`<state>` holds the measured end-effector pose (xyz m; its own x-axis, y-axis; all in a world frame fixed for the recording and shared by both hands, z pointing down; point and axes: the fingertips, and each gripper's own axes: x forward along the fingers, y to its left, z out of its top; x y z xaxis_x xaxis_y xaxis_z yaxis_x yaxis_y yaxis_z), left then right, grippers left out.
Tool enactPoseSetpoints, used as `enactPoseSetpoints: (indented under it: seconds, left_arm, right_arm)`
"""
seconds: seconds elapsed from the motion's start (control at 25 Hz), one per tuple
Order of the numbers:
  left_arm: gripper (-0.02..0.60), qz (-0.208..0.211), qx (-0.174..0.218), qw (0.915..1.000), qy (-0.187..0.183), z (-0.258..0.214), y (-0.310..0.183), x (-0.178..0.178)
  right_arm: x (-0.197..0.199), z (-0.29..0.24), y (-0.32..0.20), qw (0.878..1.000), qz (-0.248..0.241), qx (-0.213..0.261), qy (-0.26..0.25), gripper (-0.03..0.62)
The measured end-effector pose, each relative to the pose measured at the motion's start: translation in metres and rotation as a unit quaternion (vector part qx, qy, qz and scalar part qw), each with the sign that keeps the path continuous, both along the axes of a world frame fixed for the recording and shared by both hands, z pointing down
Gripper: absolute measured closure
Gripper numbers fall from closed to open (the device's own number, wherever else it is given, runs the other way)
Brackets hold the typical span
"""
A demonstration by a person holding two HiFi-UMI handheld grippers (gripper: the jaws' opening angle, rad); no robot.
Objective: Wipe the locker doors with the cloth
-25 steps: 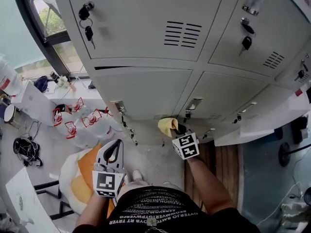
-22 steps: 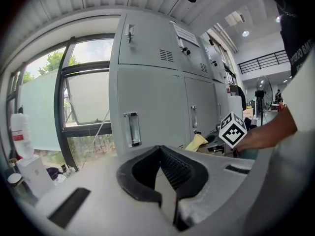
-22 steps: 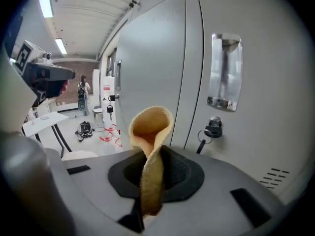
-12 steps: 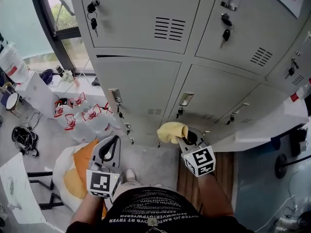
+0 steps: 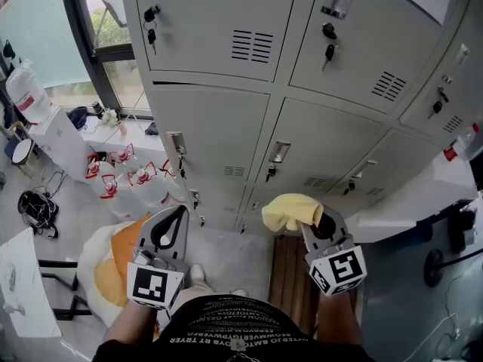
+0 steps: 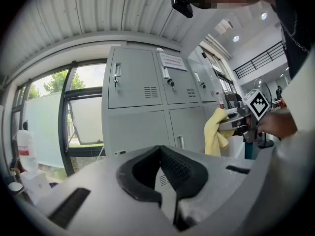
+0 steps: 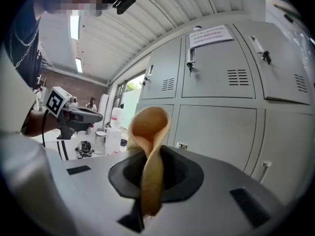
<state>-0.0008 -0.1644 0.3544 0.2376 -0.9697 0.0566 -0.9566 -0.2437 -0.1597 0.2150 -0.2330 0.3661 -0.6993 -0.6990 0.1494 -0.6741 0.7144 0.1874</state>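
**Cloth**: yellow, pinched in the clenched right gripper. Its long axis runs out along the jaws toward the locker doors. It is near the lower row, not touching.

**Left gripper**: jaws pressed together on nothing. The right gripper likely wipes.

**Notice**, upper door: print too small to read.

Matt grey painted-metal locker doors, soft yellow cloth, wooden floor slats.
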Motion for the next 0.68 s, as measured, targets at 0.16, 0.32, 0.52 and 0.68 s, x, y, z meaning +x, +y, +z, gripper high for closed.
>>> enactPoseSetpoints:
  seconds: [0.16, 0.32, 0.52, 0.68]
  left_arm:
    - [0.575, 0.003, 0.009, 1.0000, -0.001, -0.005, 0.003, 0.013]
    - [0.575, 0.015, 0.008, 0.9998, -0.002, -0.005, 0.007, 0.030]
    - [0.575, 0.026, 0.006, 0.9996, -0.005, -0.007, 0.012, 0.044]
    - [0.575, 0.031, 0.006, 0.9995, -0.009, -0.010, 0.012, 0.052]
  right_arm:
    - [0.009, 0.002, 0.009, 1.000, -0.002, 0.002, 0.005, 0.562]
    - [0.018, 0.008, 0.012, 1.000, -0.002, 0.002, 0.013, 0.562]
    - [0.028, 0.010, 0.016, 1.000, 0.004, 0.000, 0.010, 0.562]
    - [0.036, 0.011, 0.016, 1.000, 0.004, 0.002, 0.015, 0.561]
